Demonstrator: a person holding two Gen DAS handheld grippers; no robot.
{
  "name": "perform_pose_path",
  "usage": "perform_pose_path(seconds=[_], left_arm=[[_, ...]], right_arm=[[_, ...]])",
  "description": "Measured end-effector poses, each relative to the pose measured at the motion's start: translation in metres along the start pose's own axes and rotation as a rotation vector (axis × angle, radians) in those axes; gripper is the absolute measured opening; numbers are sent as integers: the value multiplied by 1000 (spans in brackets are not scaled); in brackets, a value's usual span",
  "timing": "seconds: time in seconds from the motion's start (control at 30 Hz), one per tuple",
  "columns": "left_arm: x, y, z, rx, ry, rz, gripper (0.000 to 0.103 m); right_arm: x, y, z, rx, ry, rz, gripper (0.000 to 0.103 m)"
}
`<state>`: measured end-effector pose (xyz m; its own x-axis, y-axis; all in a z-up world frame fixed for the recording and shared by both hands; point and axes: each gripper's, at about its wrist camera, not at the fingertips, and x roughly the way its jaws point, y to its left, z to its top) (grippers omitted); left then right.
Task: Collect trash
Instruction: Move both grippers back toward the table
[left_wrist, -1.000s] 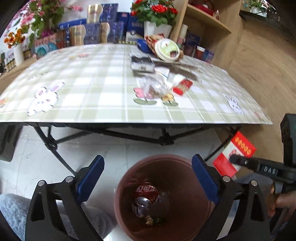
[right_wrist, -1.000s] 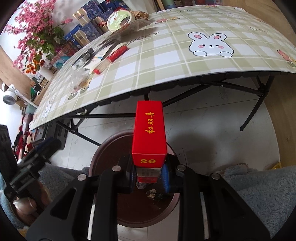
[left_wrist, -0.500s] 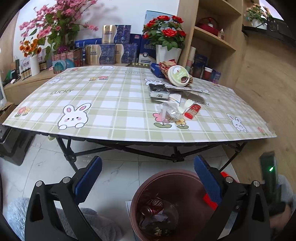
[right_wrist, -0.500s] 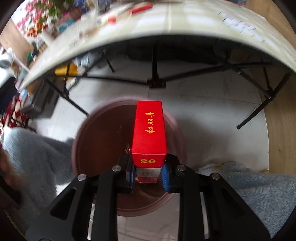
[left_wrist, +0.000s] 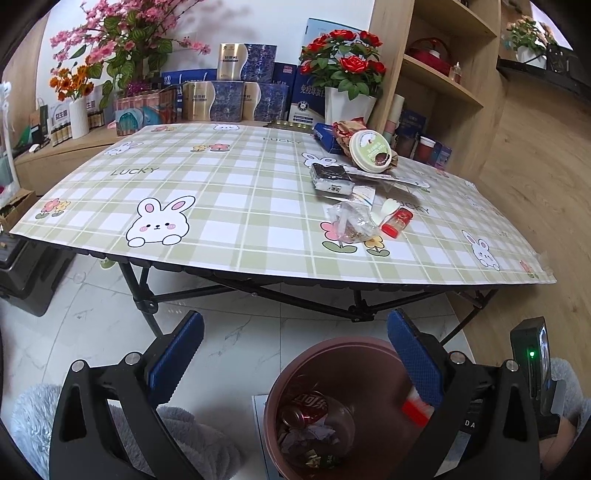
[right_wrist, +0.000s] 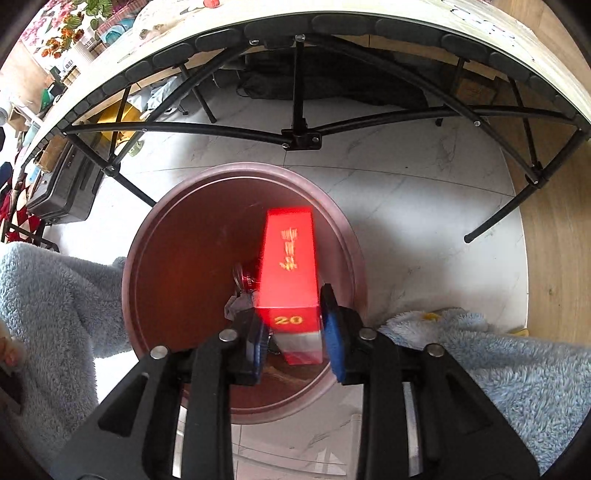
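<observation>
The red box (right_wrist: 290, 266) (gold lettering, "20" on its end) sits between the opening right tool (right_wrist: 293, 332) over the bin (right_wrist: 155, 236); left tool (left_wrist: 295, 354) spread, empty.

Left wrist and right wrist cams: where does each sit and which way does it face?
Left wrist: on the left gripper, open and empty, aimed across at the table; fleece sleeve below.
Right wrist: on the right gripper, aimed steeply down into the bin; jaws opening, red box between them; fleece sleeves at both sides.
Shared: bin, red box, table frame.
</observation>
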<state>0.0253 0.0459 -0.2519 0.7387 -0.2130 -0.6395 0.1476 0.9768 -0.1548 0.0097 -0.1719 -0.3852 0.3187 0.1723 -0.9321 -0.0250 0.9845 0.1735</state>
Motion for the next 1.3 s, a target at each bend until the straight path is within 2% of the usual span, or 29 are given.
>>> perform_pose_path(seconds=[0.13, 0.27, 0.4, 0.57, 0.7, 0.87, 0.97, 1.07, 1.2, 1.3], left_arm=[[0, -3, -1, 16, 4, 2, 97], [2, -4, -1, 17, 9, 5, 97], [3, -3, -1, 17, 13, 7, 97], [4, -4, -2, 26, 18, 6, 97], [4, -5, -2, 31, 17, 3, 97], [1, -7, -1, 41, 4, -6, 97], [-1, -10, 0, 53, -7, -14, 97], [1, -14, 6, 66, 4, -26, 97], [5, -20, 23, 90, 10, -37, 97], [10, -22, 44, 93, 8, -37, 97]], right_arm=[[-2, -2, 0, 5, -7, -2, 44], [-6, -4, 1, 18, -24, -19, 74], [-10, -5, 2, 26, -45, -41, 92], [-17, -4, 3, 14, -82, -47, 97], [-27, -3, 6, 11, -121, -20, 97], [-60, -7, 15, 19, -262, -8, 97], [-81, -17, 20, 58, -361, 53, 97], [-102, -28, 30, 88, -441, 43, 97], [-118, -44, 48, 99, -485, 70, 97], [-131, -54, 62, 119, -523, 51, 97]])
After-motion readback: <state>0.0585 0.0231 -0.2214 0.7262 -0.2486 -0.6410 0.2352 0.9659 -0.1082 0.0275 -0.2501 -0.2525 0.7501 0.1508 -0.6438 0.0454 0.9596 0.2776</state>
